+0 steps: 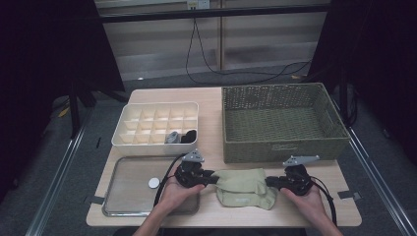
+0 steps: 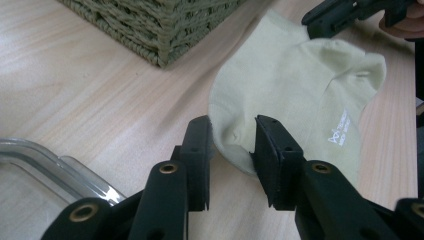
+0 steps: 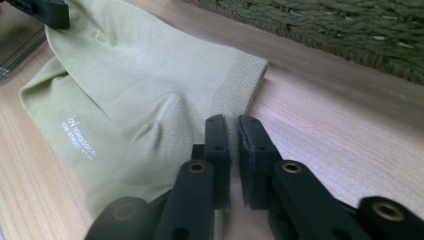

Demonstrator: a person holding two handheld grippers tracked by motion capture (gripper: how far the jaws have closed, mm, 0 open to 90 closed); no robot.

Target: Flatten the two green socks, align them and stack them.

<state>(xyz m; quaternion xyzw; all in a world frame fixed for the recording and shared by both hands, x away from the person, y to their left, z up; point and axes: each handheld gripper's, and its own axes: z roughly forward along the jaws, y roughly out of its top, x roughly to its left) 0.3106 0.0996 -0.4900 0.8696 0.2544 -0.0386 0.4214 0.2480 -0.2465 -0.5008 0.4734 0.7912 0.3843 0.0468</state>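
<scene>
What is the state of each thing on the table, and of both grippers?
Sock: lying flat on the table, pinched at both ends.
Left gripper: shut on the sock's rounded end.
Right gripper: shut on the sock's ribbed cuff.
Wicker basket: empty.
Divided box: two front cells filled, a grey item and a black item.
Tray: holds one white disc.

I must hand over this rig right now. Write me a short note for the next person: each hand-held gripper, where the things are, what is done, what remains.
Left hand-held gripper: shut on the toe end of the green sock.
Right hand-held gripper: shut on the cuff edge of the same sock.
The sock lies flat on the table, stretched between both, in front of the wicker basket.
Divider box: two of its front cells hold one grey and one black item.
Done: sock gripped at both ends.
Left: probably fold it and place it in a cell.
</scene>
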